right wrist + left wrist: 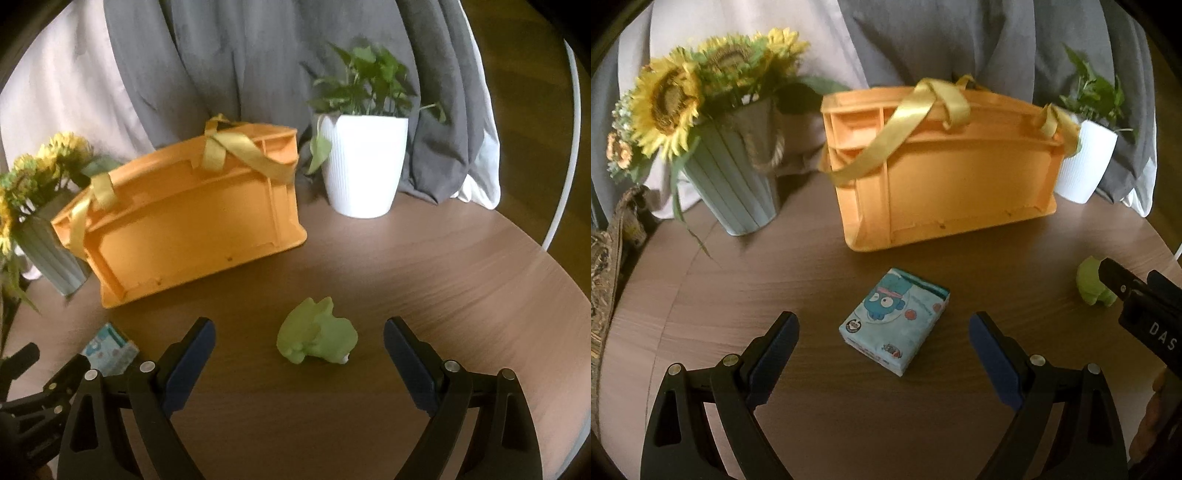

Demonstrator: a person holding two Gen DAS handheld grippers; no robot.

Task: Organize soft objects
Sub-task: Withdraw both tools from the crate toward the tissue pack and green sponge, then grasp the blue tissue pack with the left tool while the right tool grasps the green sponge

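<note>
A light blue tissue pack (895, 328) with a cartoon print lies flat on the brown round table (812, 273). My left gripper (884, 332) is open, its fingers on either side of the pack, just short of it. A green soft toy (317, 332) lies on the table in the right wrist view; my right gripper (299, 339) is open around it without touching. The toy (1091, 284) also shows at the right edge of the left wrist view, and the pack (110, 349) at the lower left of the right wrist view. An orange crate (945, 166) with yellow ribbon handles stands behind both.
A grey-green bucket of sunflowers (735, 177) stands left of the crate. A white pot with a green plant (364, 162) stands right of it. Grey and pale fabric (258, 55) hangs behind. The table edge (565, 280) curves at the right.
</note>
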